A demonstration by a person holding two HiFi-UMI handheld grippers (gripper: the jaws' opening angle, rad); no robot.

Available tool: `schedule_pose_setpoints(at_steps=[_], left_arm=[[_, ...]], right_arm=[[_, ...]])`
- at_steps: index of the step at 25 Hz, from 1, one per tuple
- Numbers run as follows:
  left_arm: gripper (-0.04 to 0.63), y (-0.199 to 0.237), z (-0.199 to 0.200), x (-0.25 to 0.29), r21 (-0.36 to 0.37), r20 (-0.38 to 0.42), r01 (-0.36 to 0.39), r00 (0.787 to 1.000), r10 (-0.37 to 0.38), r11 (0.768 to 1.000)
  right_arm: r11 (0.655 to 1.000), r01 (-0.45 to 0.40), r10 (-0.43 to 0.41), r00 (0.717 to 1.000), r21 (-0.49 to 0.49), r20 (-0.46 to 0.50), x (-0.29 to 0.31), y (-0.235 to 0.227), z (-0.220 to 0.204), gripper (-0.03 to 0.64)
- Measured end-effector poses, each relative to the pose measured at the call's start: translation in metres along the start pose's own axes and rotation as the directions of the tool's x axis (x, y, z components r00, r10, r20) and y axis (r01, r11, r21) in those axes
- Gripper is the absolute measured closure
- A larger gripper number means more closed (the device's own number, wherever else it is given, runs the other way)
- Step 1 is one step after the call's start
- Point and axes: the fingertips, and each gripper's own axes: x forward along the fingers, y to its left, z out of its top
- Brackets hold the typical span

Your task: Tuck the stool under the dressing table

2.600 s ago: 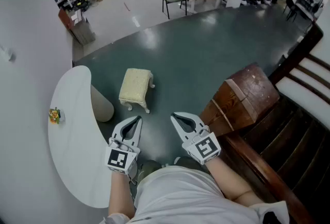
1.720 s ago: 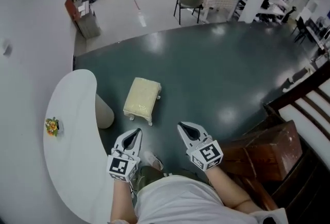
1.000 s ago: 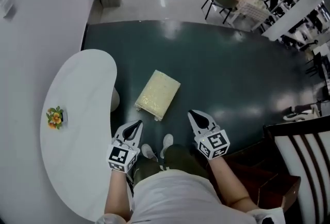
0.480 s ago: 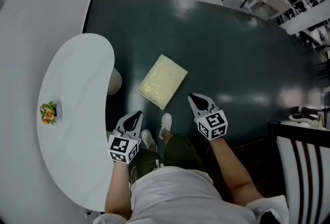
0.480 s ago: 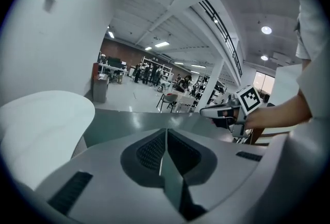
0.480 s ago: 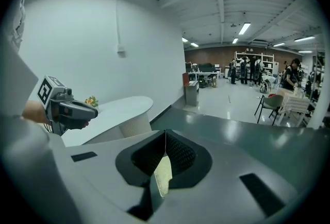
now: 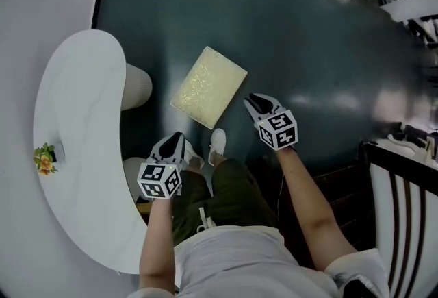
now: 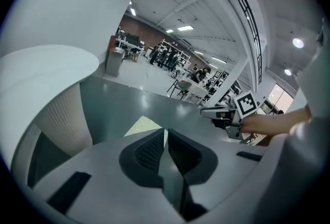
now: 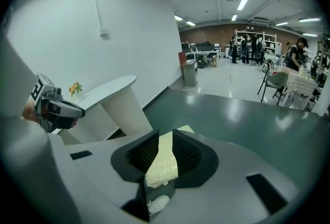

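The cream cushioned stool stands on the dark green floor, to the right of the white kidney-shaped dressing table and its cone pedestal. My left gripper is shut and empty, low by the table's edge, short of the stool's near corner. My right gripper hangs just off the stool's right corner; its jaws are opening, with nothing between them. In the right gripper view the stool shows through the gap. The left gripper view shows the stool just beyond its jaws.
A small flower pot sits on the table top. A dark slatted chair stands at the right. The person's white shoe is close to the stool's near edge. Chairs, shelves and people are far off across the hall.
Both grippers have sunk toward the floor and come closer to the stool. The right jaws have parted a little. The head view now looks more steeply down. The stool has not moved.
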Motion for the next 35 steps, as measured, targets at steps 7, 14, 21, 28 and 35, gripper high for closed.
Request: schedule_pose_setpoints(at_steps=[7,14,21,28,35], left_arm=[[0.487,0.043,-0.056,0.052,-0.098,-0.113,-0.038,0.993,0.026,0.994],[0.393,0.079,-0.132,0.106,-0.207,-0.213,-0.074,0.977,0.029,0.976],[0.307,0.111,-0.180,0.158,-0.262,-0.283,-0.127,0.958,0.050,0.957],[0.264,0.130,-0.217,0.201,-0.276,-0.353,-0.186,0.932,0.081,0.943],[0.256,0.135,-0.244,0.239,-0.281,-0.397,-0.198,0.915,0.074,0.939]], right_arm=[[1.000,0.016,-0.014,0.995,0.018,-0.103,0.064,-0.048,-0.047,0.442],[0.996,0.014,0.001,0.985,0.085,-0.170,0.132,-0.095,-0.108,0.331],[0.988,0.025,0.003,0.983,0.152,-0.181,0.193,-0.136,-0.150,0.193],[0.978,0.030,0.008,0.983,0.206,-0.181,0.242,-0.161,-0.190,0.135],[0.988,0.006,0.031,0.971,0.152,-0.237,0.276,-0.190,-0.206,0.127]])
